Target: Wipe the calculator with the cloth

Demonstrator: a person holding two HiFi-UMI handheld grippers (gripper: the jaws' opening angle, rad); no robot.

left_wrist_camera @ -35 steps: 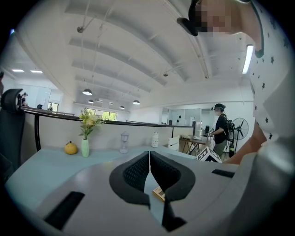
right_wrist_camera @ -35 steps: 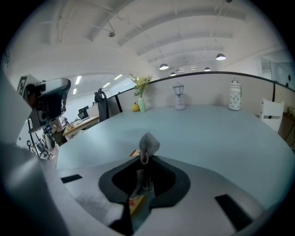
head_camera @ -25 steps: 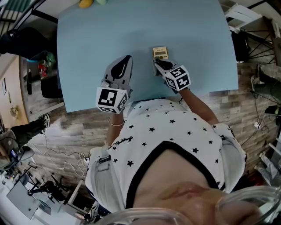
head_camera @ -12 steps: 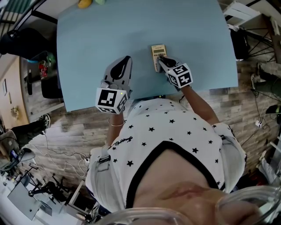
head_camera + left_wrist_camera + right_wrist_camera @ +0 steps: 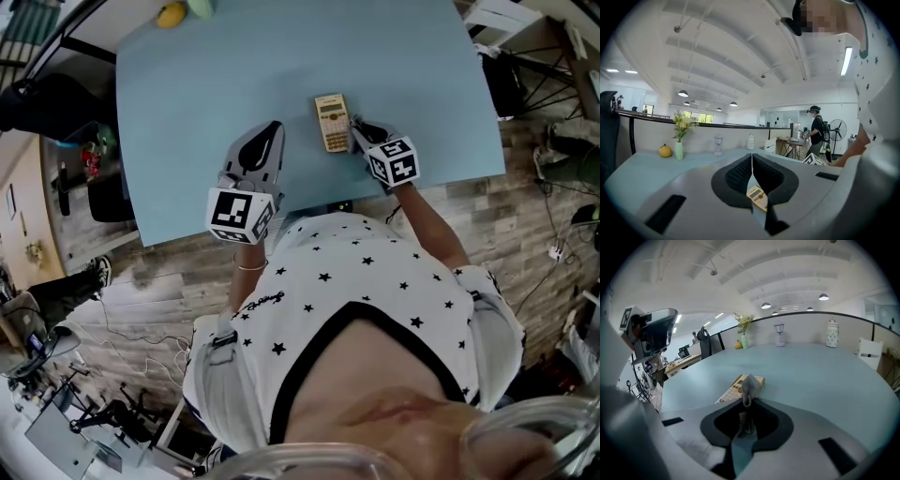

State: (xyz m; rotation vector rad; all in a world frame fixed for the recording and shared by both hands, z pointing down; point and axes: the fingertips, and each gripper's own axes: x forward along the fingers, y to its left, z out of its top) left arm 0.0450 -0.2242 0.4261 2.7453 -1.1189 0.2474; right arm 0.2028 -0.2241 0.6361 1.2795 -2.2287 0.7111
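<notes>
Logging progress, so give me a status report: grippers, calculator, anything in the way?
Left gripper shut, empty. Right gripper shut on cloth, tip beside calculator. Nothing else near it on table.

a flower vase (image 5: pixel 678 151) stands beside a yellow fruit (image 5: pixel 665 151).

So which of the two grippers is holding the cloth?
The right gripper: a grey cloth is pinched in its jaws, beside the calculator. The left gripper is shut on nothing.

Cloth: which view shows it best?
Right gripper view: the cloth is pinched in the right gripper's jaws, with the calculator just behind. In the head view it is too small to tell. The left gripper view shows only the calculator.
</notes>
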